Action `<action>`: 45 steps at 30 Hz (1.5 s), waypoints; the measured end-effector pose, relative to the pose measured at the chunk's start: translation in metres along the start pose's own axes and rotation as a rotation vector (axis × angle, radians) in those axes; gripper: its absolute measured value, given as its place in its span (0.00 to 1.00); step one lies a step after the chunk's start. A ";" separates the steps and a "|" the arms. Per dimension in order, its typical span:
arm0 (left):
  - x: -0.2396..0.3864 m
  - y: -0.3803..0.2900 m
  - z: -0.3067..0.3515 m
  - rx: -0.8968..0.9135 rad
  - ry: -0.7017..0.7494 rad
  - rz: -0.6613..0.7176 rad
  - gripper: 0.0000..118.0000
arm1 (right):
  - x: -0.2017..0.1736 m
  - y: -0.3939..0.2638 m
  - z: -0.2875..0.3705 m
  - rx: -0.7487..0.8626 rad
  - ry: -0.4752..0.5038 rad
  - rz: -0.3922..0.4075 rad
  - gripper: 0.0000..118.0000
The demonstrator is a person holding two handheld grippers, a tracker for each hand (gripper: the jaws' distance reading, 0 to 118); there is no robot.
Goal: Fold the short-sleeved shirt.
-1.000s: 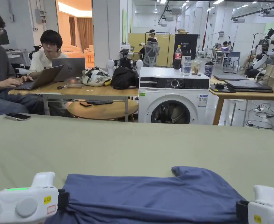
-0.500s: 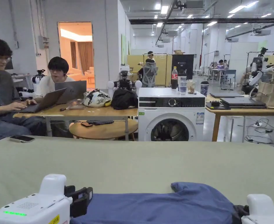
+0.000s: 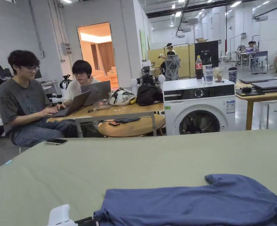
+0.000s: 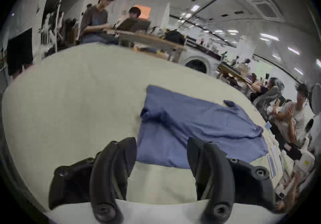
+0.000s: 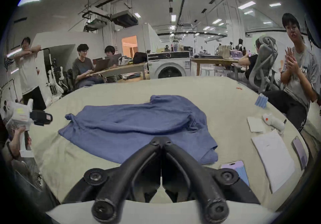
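A blue short-sleeved shirt (image 3: 199, 200) lies folded lengthwise and rumpled on the pale green table (image 3: 129, 164), near its front edge. In the left gripper view the shirt (image 4: 196, 127) rests just beyond my left gripper (image 4: 161, 142), whose jaws stand wide apart with only bare table between them. A white corner of the left gripper (image 3: 73, 220) peeks in at the bottom of the head view, left of the shirt. My right gripper (image 5: 160, 141) has its jaws closed tip to tip above the shirt's near edge (image 5: 139, 134), with no cloth seen pinched.
A phone (image 3: 56, 141) lies at the table's far left edge. Papers (image 5: 272, 156), two phones (image 5: 238, 168) and a white toy (image 5: 272, 121) sit on the right side. Two people work at a desk (image 3: 111, 110) behind, by a washing machine (image 3: 199, 109). Another person (image 5: 295, 78) sits at the right.
One second ago both grippers were shut on the shirt's near edge. Both have let go and drawn back, the left jaws are now open, and the shirt lies flat. The head camera turned left.
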State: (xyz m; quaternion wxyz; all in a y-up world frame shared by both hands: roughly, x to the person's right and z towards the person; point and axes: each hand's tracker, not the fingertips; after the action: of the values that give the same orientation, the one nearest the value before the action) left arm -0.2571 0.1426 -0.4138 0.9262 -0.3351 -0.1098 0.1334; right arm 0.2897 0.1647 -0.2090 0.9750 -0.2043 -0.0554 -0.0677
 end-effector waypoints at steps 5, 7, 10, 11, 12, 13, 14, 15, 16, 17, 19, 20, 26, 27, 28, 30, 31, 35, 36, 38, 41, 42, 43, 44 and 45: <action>0.024 -0.020 -0.051 -0.175 0.045 -0.004 0.50 | 0.015 -0.006 -0.003 -0.045 -0.045 -0.006 0.00; 0.025 -0.025 -0.078 -0.274 0.112 -0.045 0.49 | 0.024 -0.006 -0.002 -0.059 -0.077 -0.013 0.00; 0.046 -0.030 -0.072 -0.224 0.129 -0.174 0.17 | 0.040 -0.005 -0.004 -0.086 -0.134 -0.032 0.00; 0.051 -0.030 -0.075 -0.243 0.097 -0.196 0.00 | 0.045 -0.005 -0.007 -0.093 -0.154 -0.044 0.00; 0.055 -0.031 -0.079 -0.266 0.058 -0.184 0.00 | 0.050 -0.004 -0.013 -0.098 -0.181 -0.062 0.04; 0.065 -0.037 -0.071 -0.257 0.137 -0.210 0.00 | 0.054 -0.002 -0.020 -0.115 -0.195 -0.072 0.21; 0.067 -0.041 -0.072 -0.252 0.130 -0.234 0.00 | 0.059 0.003 -0.031 -0.154 -0.202 -0.080 0.39; 0.066 -0.042 -0.073 -0.257 0.129 -0.222 0.00 | 0.065 0.005 -0.045 -0.189 -0.180 -0.092 0.50; 0.063 -0.040 -0.074 -0.266 0.125 -0.211 0.00 | 0.068 0.007 -0.058 -0.213 -0.152 -0.095 0.49; 0.061 -0.036 -0.070 -0.275 0.107 -0.184 0.00 | 0.071 0.010 -0.072 -0.224 -0.142 -0.099 0.50; 0.057 -0.035 -0.068 -0.285 0.082 -0.150 0.00 | 0.074 0.011 -0.106 -0.279 -0.194 -0.092 0.49; 0.055 -0.035 -0.068 -0.286 0.074 -0.136 0.00 | 0.078 0.008 -0.128 -0.317 -0.215 -0.088 0.46; 0.053 -0.033 -0.067 -0.275 0.075 -0.141 0.00 | 0.060 -0.011 -0.142 -0.406 -0.208 -0.003 0.03; 0.052 -0.032 -0.066 -0.276 0.072 -0.139 0.00 | 0.065 -0.011 -0.144 -0.425 -0.186 0.005 0.03; 0.050 -0.030 -0.064 -0.278 0.065 -0.132 0.00 | 0.067 -0.009 -0.143 -0.421 -0.196 0.006 0.03; 0.047 -0.027 -0.045 -0.179 0.022 -0.112 0.00 | 0.071 -0.002 -0.130 -0.400 -0.195 -0.019 0.03; 0.049 -0.028 -0.029 -0.116 0.017 -0.165 0.00 | 0.072 0.002 -0.119 -0.353 -0.209 -0.025 0.03; 0.046 -0.029 0.026 -0.076 -0.017 -0.188 0.00 | 0.066 0.007 -0.073 -0.285 -0.203 -0.058 0.03; 0.044 -0.032 0.039 -0.074 -0.027 -0.175 0.00 | 0.065 0.003 -0.062 -0.286 -0.194 -0.063 0.03; 0.035 -0.042 0.062 -0.061 -0.063 -0.141 0.00 | 0.061 -0.010 -0.042 -0.281 -0.206 -0.061 0.03; 0.016 -0.069 0.093 -0.079 -0.031 -0.171 0.00 | 0.052 -0.036 0.002 -0.299 -0.224 -0.071 0.03; 0.009 -0.078 0.101 -0.109 -0.024 -0.167 0.00 | 0.053 -0.045 0.013 -0.314 -0.215 -0.088 0.03; 0.002 -0.086 0.109 -0.108 -0.037 -0.158 0.00 | 0.053 -0.055 0.023 -0.319 -0.212 -0.102 0.03; -0.004 -0.093 0.116 -0.118 -0.038 -0.146 0.00 | 0.052 -0.063 0.034 -0.320 -0.213 -0.111 0.03; -0.010 -0.100 0.118 -0.143 -0.033 -0.138 0.00 | 0.050 -0.069 0.041 -0.319 -0.218 -0.116 0.03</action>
State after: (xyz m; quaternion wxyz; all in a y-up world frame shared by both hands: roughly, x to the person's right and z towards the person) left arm -0.2834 0.1347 -0.2613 0.9049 -0.3899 -0.1571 0.0668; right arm 0.3250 0.1129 -0.1376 0.9129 -0.3589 -0.1607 -0.1094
